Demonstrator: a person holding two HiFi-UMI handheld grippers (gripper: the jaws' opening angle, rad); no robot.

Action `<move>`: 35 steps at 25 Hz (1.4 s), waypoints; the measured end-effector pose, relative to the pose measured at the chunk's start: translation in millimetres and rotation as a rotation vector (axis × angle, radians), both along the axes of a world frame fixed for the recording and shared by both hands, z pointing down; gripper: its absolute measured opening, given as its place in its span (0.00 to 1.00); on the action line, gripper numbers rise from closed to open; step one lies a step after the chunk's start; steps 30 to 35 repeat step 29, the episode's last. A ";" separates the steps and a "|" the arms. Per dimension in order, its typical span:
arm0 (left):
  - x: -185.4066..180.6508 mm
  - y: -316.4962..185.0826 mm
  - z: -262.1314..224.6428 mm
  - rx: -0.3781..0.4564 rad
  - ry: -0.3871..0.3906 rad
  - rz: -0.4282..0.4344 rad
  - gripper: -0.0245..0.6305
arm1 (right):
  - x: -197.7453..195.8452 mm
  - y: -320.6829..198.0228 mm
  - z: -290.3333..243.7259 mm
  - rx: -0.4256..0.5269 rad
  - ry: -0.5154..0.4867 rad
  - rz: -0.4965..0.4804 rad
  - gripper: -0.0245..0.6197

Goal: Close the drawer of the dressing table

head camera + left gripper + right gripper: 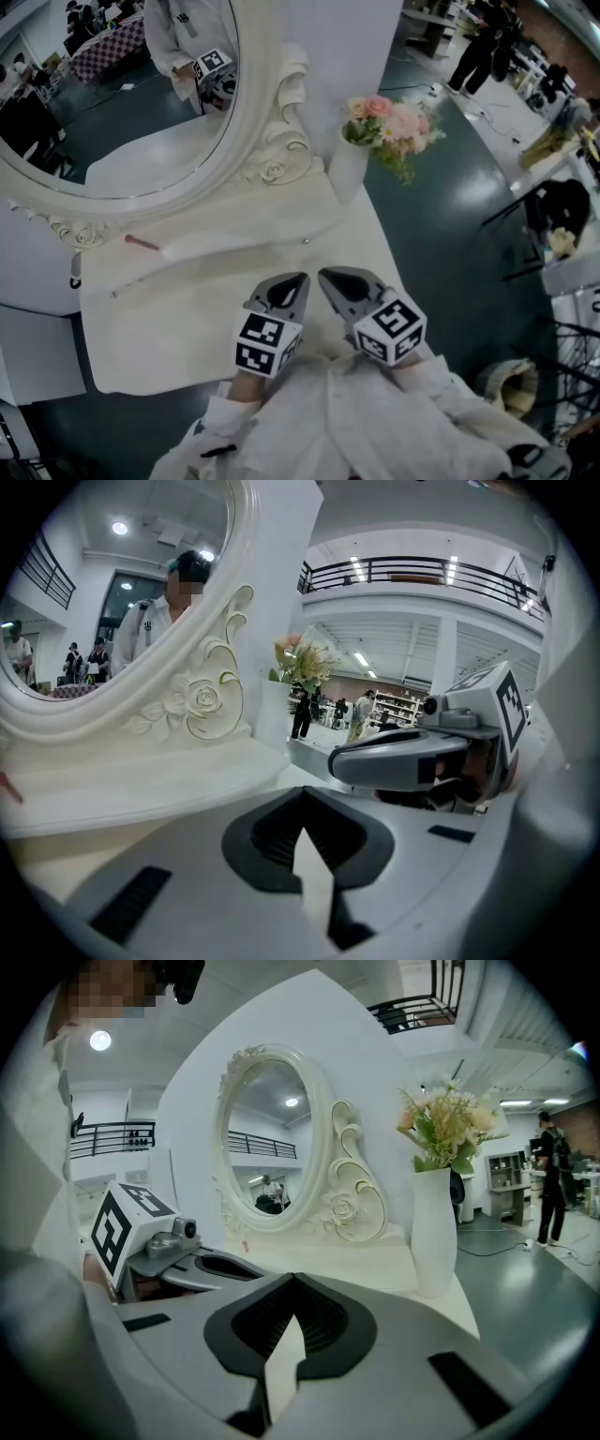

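Above the table [169, 328] front edge, left claw [292, 286] and right claw [336, 281] hover, both pressed together and empty. No drawer is visible, so it is probably already closed.

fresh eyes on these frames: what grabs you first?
A big oval mirror in a carved white frame fills the head view's upper left, at the back of the dressing table. A white vase of pink flowers stands to its right. Near the front edge, left gripper and right gripper hover side by side, fingers shut on nothing.
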State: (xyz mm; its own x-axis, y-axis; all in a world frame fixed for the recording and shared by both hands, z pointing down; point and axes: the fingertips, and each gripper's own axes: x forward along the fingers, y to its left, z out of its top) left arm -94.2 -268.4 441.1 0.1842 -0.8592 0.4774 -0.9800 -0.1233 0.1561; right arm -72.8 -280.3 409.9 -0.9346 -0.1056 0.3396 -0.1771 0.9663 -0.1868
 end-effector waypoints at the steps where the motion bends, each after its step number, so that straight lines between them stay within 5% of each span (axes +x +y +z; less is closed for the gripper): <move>1: 0.6 0.2 0.4 -0.003 0.003 0.002 0.05 | 0.1 0.1 0.1 0.000 0.001 0.000 0.05; 35: 5.5 -1.0 5.1 -0.018 0.000 0.014 0.05 | 0.7 0.0 12.9 0.008 0.054 -0.013 0.05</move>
